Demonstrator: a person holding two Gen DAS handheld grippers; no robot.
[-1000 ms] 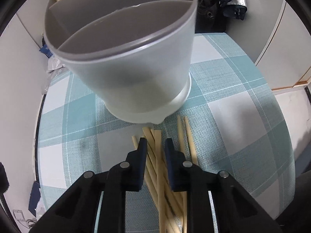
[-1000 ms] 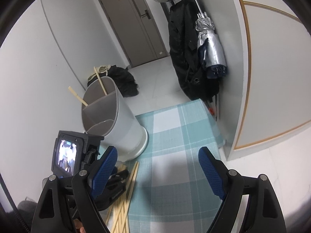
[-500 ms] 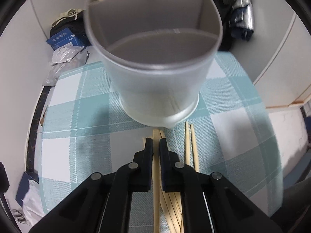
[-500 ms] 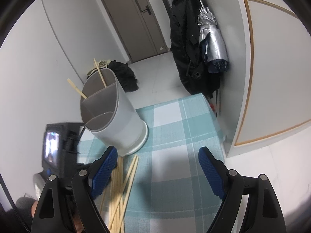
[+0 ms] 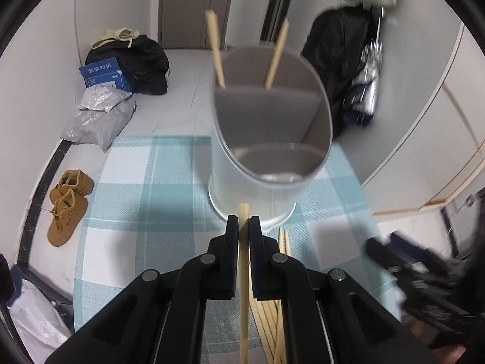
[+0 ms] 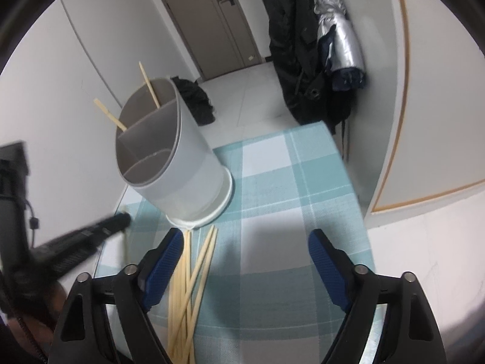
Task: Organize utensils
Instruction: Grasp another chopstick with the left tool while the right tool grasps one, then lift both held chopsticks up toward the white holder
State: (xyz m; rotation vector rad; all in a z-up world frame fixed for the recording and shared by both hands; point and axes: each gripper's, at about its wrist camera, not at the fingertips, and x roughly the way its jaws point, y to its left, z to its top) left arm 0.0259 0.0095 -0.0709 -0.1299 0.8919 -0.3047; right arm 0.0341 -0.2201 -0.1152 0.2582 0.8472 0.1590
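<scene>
My left gripper [image 5: 243, 227] is shut on one wooden chopstick [image 5: 243, 288], held off the checked cloth and pointing at the grey divided holder [image 5: 269, 139]. Two chopsticks [image 5: 216, 51] stand in the holder's far compartment. Several more chopsticks [image 6: 188, 288] lie in a loose pile on the cloth in front of the holder [image 6: 169, 163]. My right gripper [image 6: 245, 261] hovers over that pile, its jaws closing; the pile's tips lie below near the left pad [image 6: 163, 261] and nothing is pressed. The left gripper [image 6: 119, 220] shows as a blur at the left.
The teal and white checked cloth [image 5: 145, 182] covers a small table with its edge close on the left. On the floor lie tan shoes [image 5: 68, 203], grey bags [image 5: 97, 118] and a blue box [image 5: 103, 74]. A black coat and umbrella [image 6: 339, 45] hang at the right.
The left gripper shut on one chopstick from the pile, then rose and drew back from the holder with it. The right gripper sank toward the pile and its jaws narrowed.
</scene>
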